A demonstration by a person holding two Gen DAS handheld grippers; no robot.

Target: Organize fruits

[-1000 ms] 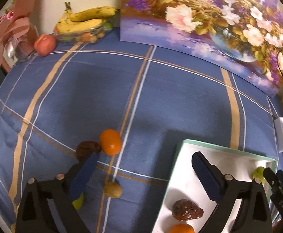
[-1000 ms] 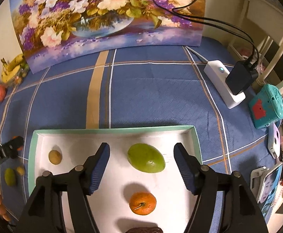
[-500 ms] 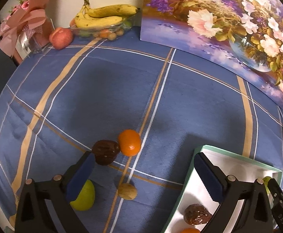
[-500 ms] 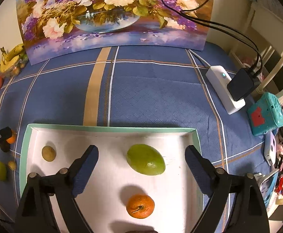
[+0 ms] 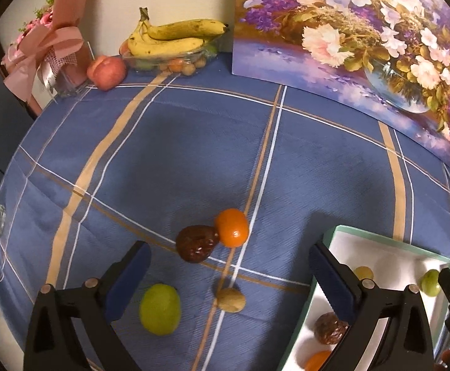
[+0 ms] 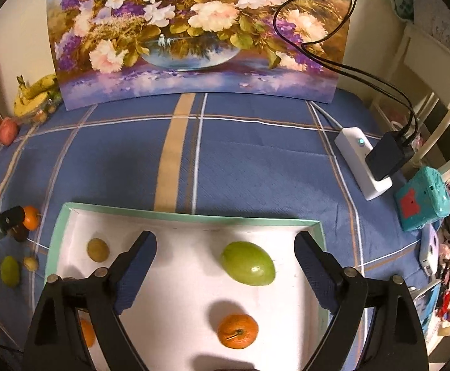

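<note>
1. Your left gripper (image 5: pixel 229 273) hung over the blue checked tablecloth (image 5: pixel 194 142) with its jaws wide apart and nothing clamped between them.
2. Four loose fruits lay on the cloth near that gripper: an orange (image 5: pixel 232 227) touching a dark brown wrinkled fruit (image 5: pixel 197 243), a green fruit (image 5: pixel 160 308) just beside the left finger, and a small tan fruit (image 5: pixel 230 299) in the gap between the fingers.
3. Your right gripper (image 6: pixel 225 255) hovered above the white tray (image 6: pixel 175 213), also spread wide and gripping nothing.
4. A green mango-like fruit (image 6: pixel 248 263) rested on the tray floor between the right gripper's fingers, clear of both pads.
5. A second orange (image 6: pixel 237 331) sat just below it on the tray, apart from the green one.
6. A small yellow-green fruit (image 6: pixel 98 249) lay near the tray's left wall; another orange fruit showed partly behind the left finger of the right gripper.
7. From the left wrist view, you could also see a dark wrinkled fruit (image 5: pixel 330 328) lying in the tray, partly covered by the gripper's right finger.
8. The tray stood on the cloth to the right of the loose fruits, with its green rim facing them.
9. At the far edge of the table, a bunch of bananas (image 5: pixel 172 38) lay over a clear dish, a peach (image 5: pixel 106 72) beside it, and a flower painting (image 6: pixel 194 31) leaned against the wall.
</note>
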